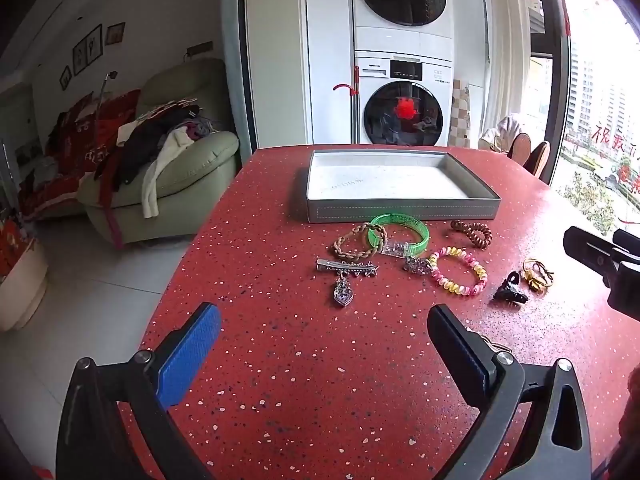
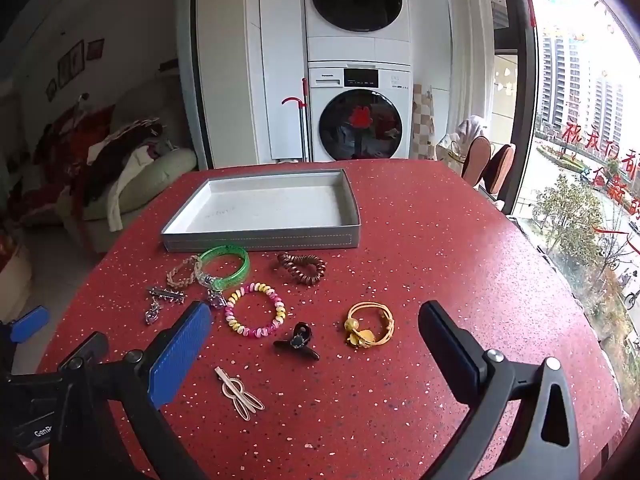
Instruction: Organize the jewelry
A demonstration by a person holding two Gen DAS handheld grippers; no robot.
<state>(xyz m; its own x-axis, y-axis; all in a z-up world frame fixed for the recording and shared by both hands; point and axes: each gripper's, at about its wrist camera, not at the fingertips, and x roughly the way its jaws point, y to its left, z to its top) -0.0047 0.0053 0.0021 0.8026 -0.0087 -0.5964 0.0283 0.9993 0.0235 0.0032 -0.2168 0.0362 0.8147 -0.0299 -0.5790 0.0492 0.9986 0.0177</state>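
Far ahead of the hand-held gripper stand two stacked white washing machines (image 1: 404, 100). A green sofa (image 1: 172, 184) piled with clothes sits to its left.

Five hair ties (image 2: 255, 310), four clips (image 2: 296, 342) (approx.), one bangle (image 2: 225, 266), one tray (image 2: 260, 240)

My left gripper (image 1: 324, 344) hangs low with its jaws spread wide and nothing between them. One finger wears a blue ribbed pad (image 1: 188, 360); the other shows its black side (image 1: 456, 352). My right gripper (image 2: 314, 350) sits the same way, wide apart and holding nothing, blue pad (image 2: 178, 354) on one side and black finger (image 2: 450, 346) on the other. Both point forward, side by side; each one's tip shows at the edge of the other's view.
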